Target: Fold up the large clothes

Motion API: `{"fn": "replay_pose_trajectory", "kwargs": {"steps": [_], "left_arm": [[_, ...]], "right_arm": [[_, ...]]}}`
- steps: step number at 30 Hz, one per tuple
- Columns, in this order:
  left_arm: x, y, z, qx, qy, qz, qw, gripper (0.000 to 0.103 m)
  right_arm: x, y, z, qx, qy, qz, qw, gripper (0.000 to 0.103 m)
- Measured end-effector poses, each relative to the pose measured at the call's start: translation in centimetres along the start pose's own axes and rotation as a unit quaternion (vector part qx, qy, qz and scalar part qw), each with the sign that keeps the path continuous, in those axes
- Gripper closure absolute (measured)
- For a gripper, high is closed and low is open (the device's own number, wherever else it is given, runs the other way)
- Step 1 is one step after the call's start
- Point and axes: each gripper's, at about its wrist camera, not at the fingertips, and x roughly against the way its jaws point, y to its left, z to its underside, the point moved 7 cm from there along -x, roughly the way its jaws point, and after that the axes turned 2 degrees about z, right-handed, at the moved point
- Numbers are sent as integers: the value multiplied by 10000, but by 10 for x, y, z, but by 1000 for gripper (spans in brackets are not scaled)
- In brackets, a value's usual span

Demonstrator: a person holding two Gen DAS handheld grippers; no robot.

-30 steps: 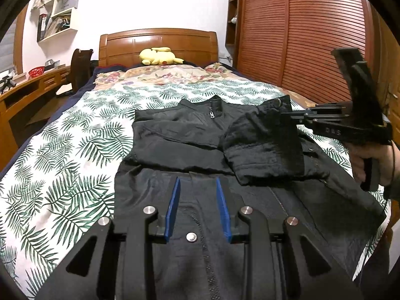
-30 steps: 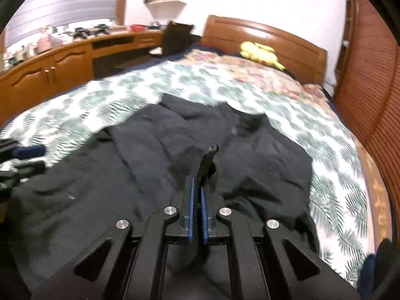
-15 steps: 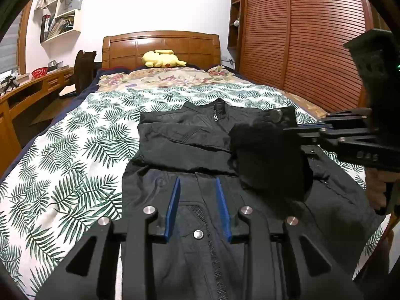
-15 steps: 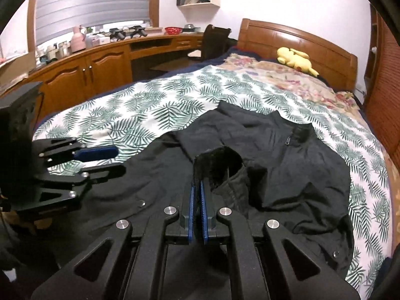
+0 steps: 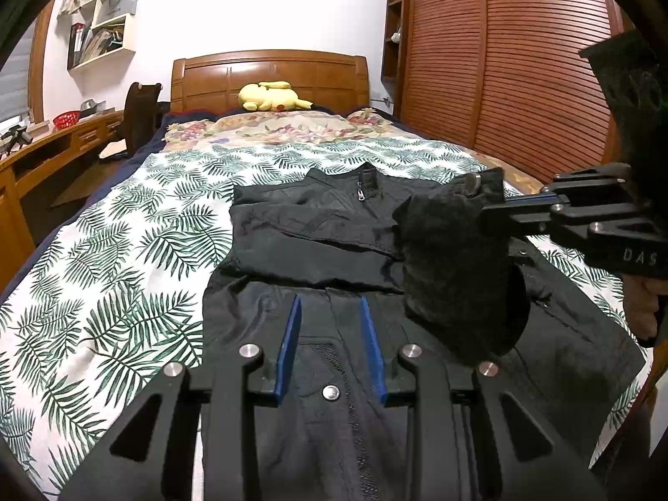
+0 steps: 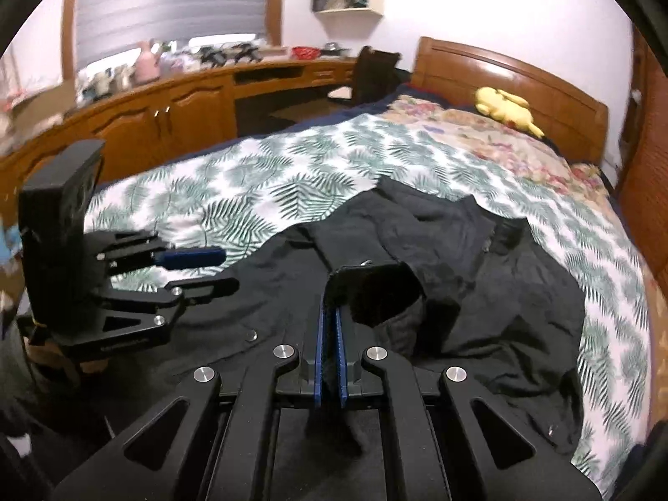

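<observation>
A black zip jacket (image 5: pixel 317 242) lies flat on the bed, collar toward the headboard. My right gripper (image 6: pixel 330 313) is shut on the cuff of its right sleeve (image 6: pixel 388 292) and holds it lifted over the jacket's body. In the left wrist view that sleeve (image 5: pixel 455 275) hangs from the right gripper (image 5: pixel 488 211), which comes in from the right in a person's hand. My left gripper (image 5: pixel 332 325) hovers over the jacket's lower front by the zip, open, with nothing between its blue pads. It also shows at the left of the right wrist view as the left gripper (image 6: pixel 208 269).
The bed has a leaf-print cover (image 5: pixel 125 250), a wooden headboard (image 5: pixel 271 71) and a yellow plush toy (image 5: pixel 271 96). A slatted wooden wardrobe (image 5: pixel 501 62) runs along the right side. A wooden desk (image 6: pixel 188 96) and a dark chair (image 5: pixel 142 112) stand to the left.
The right gripper has carried the lifted sleeve cuff across over the jacket and swung toward the desk side. The left gripper has stayed in place, still open.
</observation>
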Motion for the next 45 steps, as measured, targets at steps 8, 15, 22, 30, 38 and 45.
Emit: {"fn": "replay_pose_trajectory", "kwargs": {"steps": [8,15,22,30,38,45], "left_arm": [[5,15,-1,149,-51,-88,9998,75],[6,19,-1,167,-39,-92,9998,75],[-2,6,3,38,67,26,10000,75],[-12,-25,8,-119,213,389,9989,75],[-25,-58,12,-291,413,780,9957,75],[-35,-87,21,-466,631,1018,9917,75]], "right_arm": [[-19,18,-17,89,99,-123,9998,93],[-20,7,-20,-57,4,-19,10000,82],[-15,-20,-5,-216,63,277,9994,79],[-7,-72,48,-682,345,777,9940,69],[2,-119,117,-1155,725,1262,9826,62],[1,-147,167,-1449,970,1526,9728,58]]}}
